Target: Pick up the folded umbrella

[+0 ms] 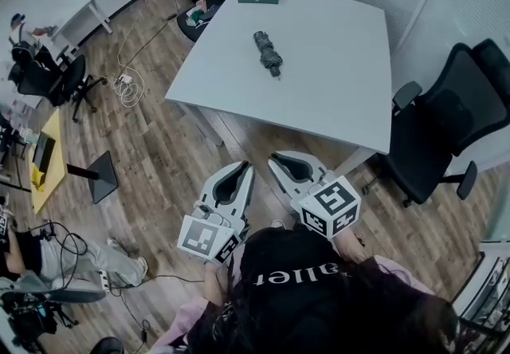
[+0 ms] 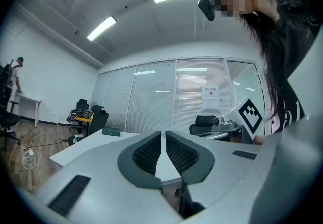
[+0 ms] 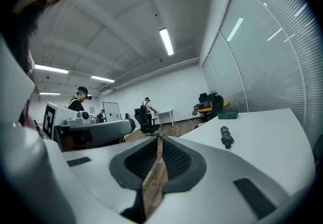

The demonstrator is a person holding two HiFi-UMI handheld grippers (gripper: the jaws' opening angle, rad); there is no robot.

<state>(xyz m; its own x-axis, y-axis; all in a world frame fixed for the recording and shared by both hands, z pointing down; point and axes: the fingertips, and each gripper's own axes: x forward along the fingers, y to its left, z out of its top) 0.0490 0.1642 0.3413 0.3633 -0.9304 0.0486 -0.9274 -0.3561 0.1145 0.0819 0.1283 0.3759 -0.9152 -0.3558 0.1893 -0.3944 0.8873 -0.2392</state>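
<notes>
Head view: dark folded fabric umbrella [image 1: 268,53] well ahead of my closed, empty left gripper [image 1: 248,166], right gripper [image 1: 272,159]. Likely light, soft-skinned, stiff-cored; take mid-body.

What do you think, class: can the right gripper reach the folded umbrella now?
Probably yes, once nearer: the umbrella lies in the open on the table, nothing between it and the right gripper. That gripper is short of the table edge, jaws shut.
</notes>
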